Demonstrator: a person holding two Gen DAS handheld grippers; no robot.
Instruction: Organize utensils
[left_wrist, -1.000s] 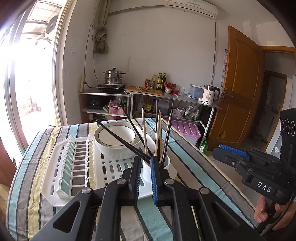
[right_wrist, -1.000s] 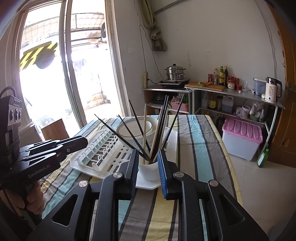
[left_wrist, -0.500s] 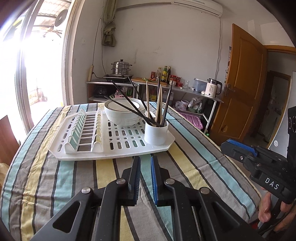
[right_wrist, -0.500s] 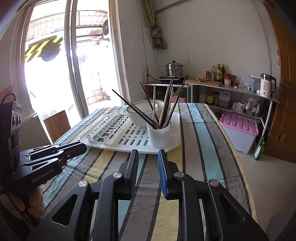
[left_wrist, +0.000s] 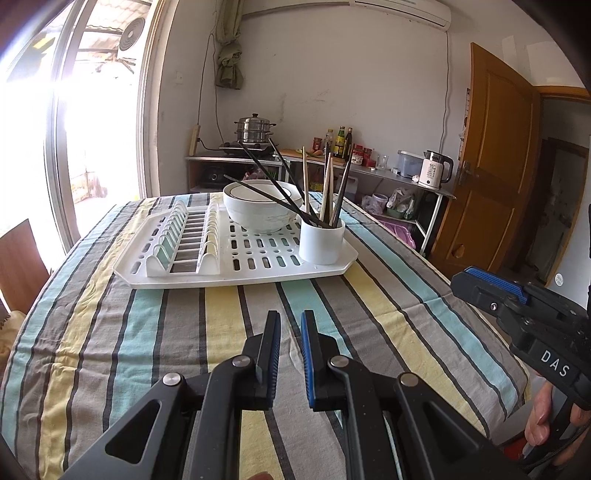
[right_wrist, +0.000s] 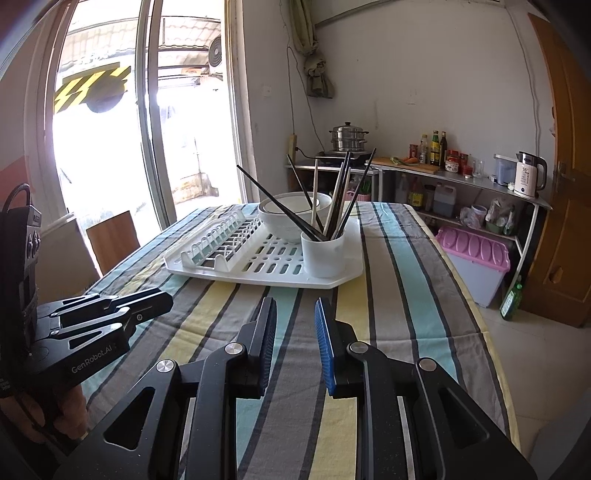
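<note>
The utensils look organised already — the chopsticks (left_wrist: 319, 192), dark and pale alike, all stand leaning in the white holder cup (left_wrist: 321, 240) at the near right corner of the drying rack (left_wrist: 177, 273), just beside the white bowl (left_wrist: 258, 210). No stray utensil shows on the striped tablecloth (left_wrist: 147, 332), so as far as both views go, nothing looks left to gather; my reading is that the job is at or close to its end.

Both tools are well back from the rack, low over the near end of the table, pointing forward and somewhat down. The holder cup lies ahead of the left gripper (left_wrist: 290, 321) and slightly to its right; ahead of the right gripper (right_wrist: 295, 308) it sits almost straight on, well apart from the fingertips in either case.

The left gripper's jaws are drawn nearly together with only a narrow slit between the blue pads, and nothing is in them. The right gripper's jaws stand a little wider apart — also empty, only cloth showing through the gap. Each tool appears at the edge of the other's view, a hand (left_wrist: 546, 424) wrapped round the right gripper's handle.
</note>
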